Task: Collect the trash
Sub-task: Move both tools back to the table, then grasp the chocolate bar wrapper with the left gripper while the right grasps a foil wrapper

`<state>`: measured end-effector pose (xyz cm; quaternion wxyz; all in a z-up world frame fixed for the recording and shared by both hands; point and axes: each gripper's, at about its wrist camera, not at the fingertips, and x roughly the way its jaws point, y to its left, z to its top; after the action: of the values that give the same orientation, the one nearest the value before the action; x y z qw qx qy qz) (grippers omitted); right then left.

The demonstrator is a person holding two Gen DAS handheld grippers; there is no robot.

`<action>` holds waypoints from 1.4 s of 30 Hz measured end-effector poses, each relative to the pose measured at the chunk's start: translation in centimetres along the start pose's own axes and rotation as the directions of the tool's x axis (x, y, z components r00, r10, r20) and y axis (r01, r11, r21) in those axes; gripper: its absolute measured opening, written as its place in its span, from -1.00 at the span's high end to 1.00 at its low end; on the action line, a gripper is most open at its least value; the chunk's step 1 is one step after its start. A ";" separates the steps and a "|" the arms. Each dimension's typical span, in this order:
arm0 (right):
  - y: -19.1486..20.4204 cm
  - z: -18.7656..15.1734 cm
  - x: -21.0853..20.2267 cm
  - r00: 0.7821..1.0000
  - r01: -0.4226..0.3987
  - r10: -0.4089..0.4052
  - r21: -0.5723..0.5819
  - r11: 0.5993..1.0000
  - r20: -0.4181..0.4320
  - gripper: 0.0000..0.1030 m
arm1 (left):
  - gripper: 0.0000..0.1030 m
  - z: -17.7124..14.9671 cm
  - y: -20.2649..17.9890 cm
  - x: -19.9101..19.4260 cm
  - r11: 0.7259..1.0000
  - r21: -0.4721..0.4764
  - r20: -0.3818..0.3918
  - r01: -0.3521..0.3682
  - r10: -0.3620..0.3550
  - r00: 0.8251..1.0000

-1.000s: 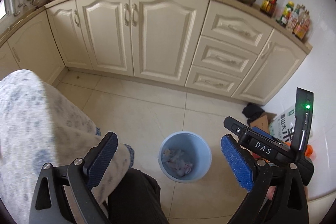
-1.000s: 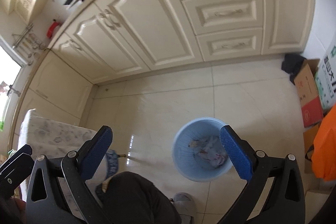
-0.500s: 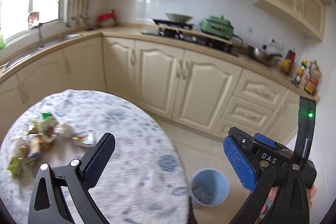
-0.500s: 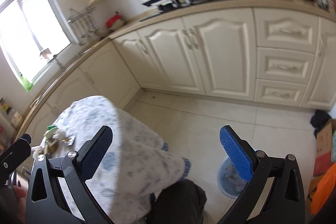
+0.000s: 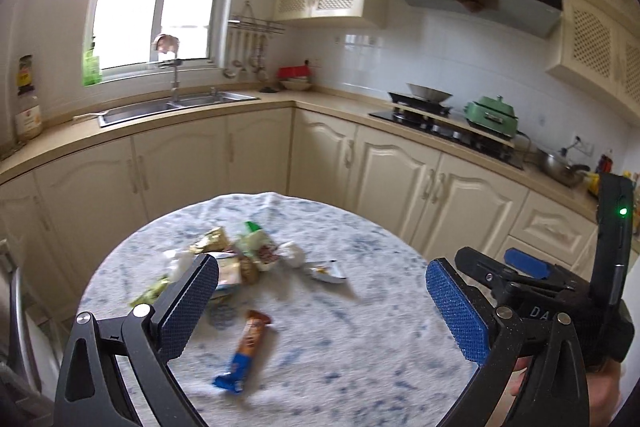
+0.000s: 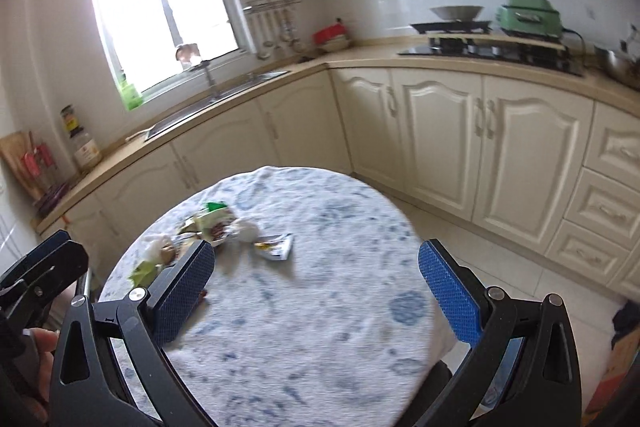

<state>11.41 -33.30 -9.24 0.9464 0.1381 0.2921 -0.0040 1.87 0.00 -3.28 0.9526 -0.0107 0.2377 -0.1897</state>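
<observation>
A round table [image 5: 360, 339] with a blue-patterned white cloth carries trash. A brown and blue snack bar wrapper [image 5: 245, 355] lies nearest. Behind it sit a pile of crumpled wrappers [image 5: 236, 255] and a flat silver sachet [image 5: 326, 271]. My left gripper [image 5: 320, 311] is open and empty above the table's near side. My right gripper [image 6: 316, 295] is open and empty over the table [image 6: 320, 307]; the pile [image 6: 208, 227] and sachet [image 6: 276, 247] lie ahead of it. The other gripper shows at the right edge of the left wrist view [image 5: 568, 291]. The bin is out of view.
Cream kitchen cabinets [image 5: 400, 179] wrap around behind the table, with a sink [image 5: 168, 107] under the window and a stove [image 5: 432, 115] with a green pot [image 5: 492, 115]. Tiled floor [image 6: 500, 267] lies to the table's right.
Both grippers swung up and left from the blue bin on the floor to the table with the trash. Both stay open and empty.
</observation>
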 end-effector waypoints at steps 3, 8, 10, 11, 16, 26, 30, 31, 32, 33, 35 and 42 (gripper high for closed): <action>2.6 -0.2 0.2 1.000 -0.022 0.022 -0.044 0.999 -0.001 -1.00 | -0.98 -0.5 1.8 -1.3 0.999 -0.026 0.001 -0.037 0.037 0.999; 5.4 -0.5 1.0 0.999 -0.037 0.037 -0.085 0.996 0.000 -1.00 | -0.99 -1.7 3.9 -2.7 0.995 -0.049 -0.014 -0.082 0.081 0.997; 5.8 -0.7 1.5 0.999 -0.032 0.032 -0.098 0.995 -0.004 -1.00 | -0.99 -1.9 4.2 -2.5 0.994 -0.051 -0.018 -0.100 0.100 0.995; 5.8 -0.8 1.6 1.000 -0.031 0.031 -0.100 0.994 -0.008 -1.00 | -0.99 -2.1 4.4 -2.3 0.993 -0.048 -0.030 -0.111 0.110 0.994; 4.9 -1.7 4.0 0.998 -0.018 0.012 -0.111 0.994 -0.060 -1.00 | -0.99 -2.6 4.2 1.2 0.992 -0.032 -0.108 -0.124 0.120 0.987; 4.4 -3.4 12.9 0.974 -0.028 -0.007 -0.149 0.988 -0.227 -1.00 | -0.82 -2.5 4.2 12.8 0.991 0.045 -0.340 -0.123 0.131 0.931; 4.4 -3.7 16.3 0.963 -0.034 -0.008 -0.150 0.988 -0.270 -0.96 | -0.47 -2.1 5.2 16.0 0.991 0.028 -0.398 -0.131 0.131 0.908; 4.3 -3.7 17.1 0.960 -0.031 -0.012 -0.149 0.988 -0.280 -0.91 | -0.41 -1.7 5.1 16.4 0.992 0.029 -0.401 -0.121 0.123 0.908; 4.2 -3.7 17.7 0.958 -0.030 -0.014 -0.147 0.989 -0.288 -0.88 | -0.32 -1.5 5.1 16.8 0.992 0.034 -0.397 -0.123 0.126 0.909; 4.1 -3.7 18.4 0.955 -0.030 -0.013 -0.143 0.989 -0.295 -0.83 | -0.16 -1.2 5.0 17.1 0.991 0.044 -0.395 -0.128 0.135 0.909; 3.9 -3.6 19.9 0.950 -0.031 -0.014 -0.140 0.990 -0.313 -0.72 | 0.16 -0.6 4.8 17.9 0.993 0.035 -0.397 -0.109 0.114 0.911; 5.4 -3.3 22.8 0.935 -0.046 -0.032 -0.212 0.976 -0.353 0.13 | 0.70 0.2 5.8 20.8 0.993 -0.021 -0.391 -0.113 0.096 0.915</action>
<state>28.97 -25.53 -23.13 0.8876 0.0336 0.4559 0.0563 21.00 -2.32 -13.10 0.8947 0.0195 0.4264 -0.1317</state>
